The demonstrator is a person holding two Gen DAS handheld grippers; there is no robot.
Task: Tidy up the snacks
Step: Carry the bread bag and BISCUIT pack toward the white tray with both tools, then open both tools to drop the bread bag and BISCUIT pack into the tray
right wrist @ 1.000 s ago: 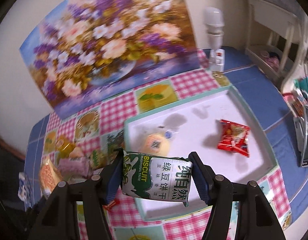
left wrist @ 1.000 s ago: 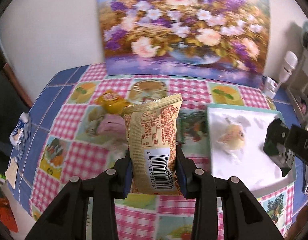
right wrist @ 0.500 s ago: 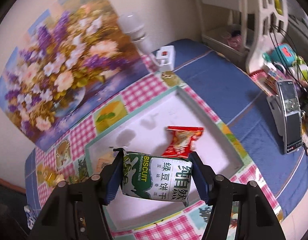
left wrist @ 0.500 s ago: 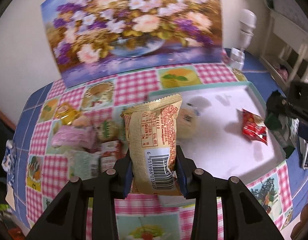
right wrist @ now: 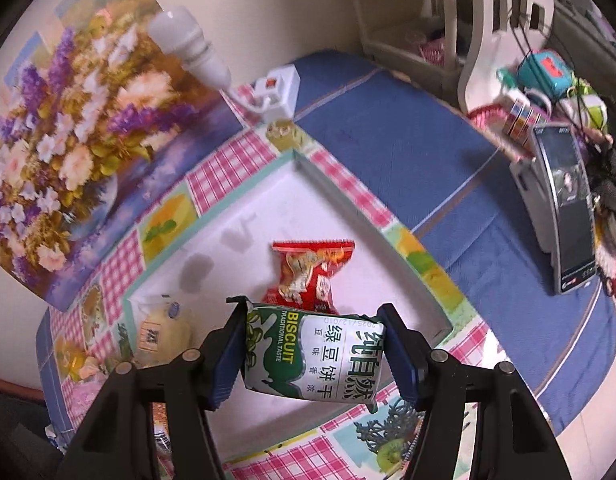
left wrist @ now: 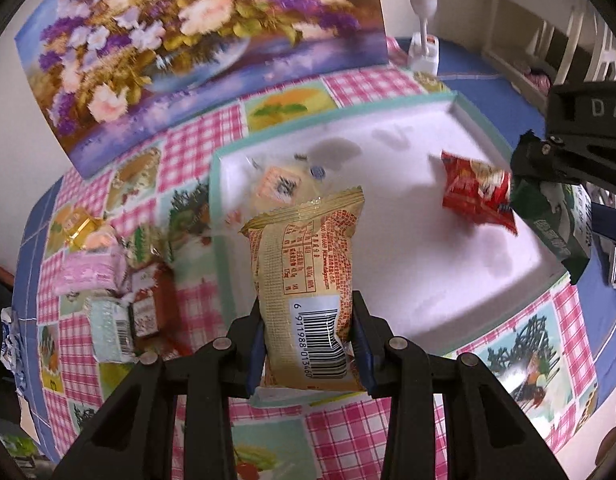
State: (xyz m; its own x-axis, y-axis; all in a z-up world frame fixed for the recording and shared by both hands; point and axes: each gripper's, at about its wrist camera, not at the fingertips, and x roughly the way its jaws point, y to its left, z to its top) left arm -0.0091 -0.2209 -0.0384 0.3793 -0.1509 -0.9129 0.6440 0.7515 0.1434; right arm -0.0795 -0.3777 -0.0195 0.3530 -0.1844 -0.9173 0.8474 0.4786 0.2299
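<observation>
Both packs are clamped: yellow pack upright in left tool, green pack crosswise in right tool, both held over the tray.

Tan snack packet: upright, barcode low on its face, crimped top edge uppermost, held above the tray's near edge.
Green biscuit packet: lies crosswise, white panel with print facing up, held over the tray's near edge.
Red snack packet: lies flat inside the tray, toward its right side.
Pale yellow snack: clear wrapper, in the tray's left corner.
Tray: white floor, mint-green rim, on the checked tablecloth.
Loose snacks: pink, gold, brown and pale packets clustered on the tablecloth, left of the tray.
</observation>
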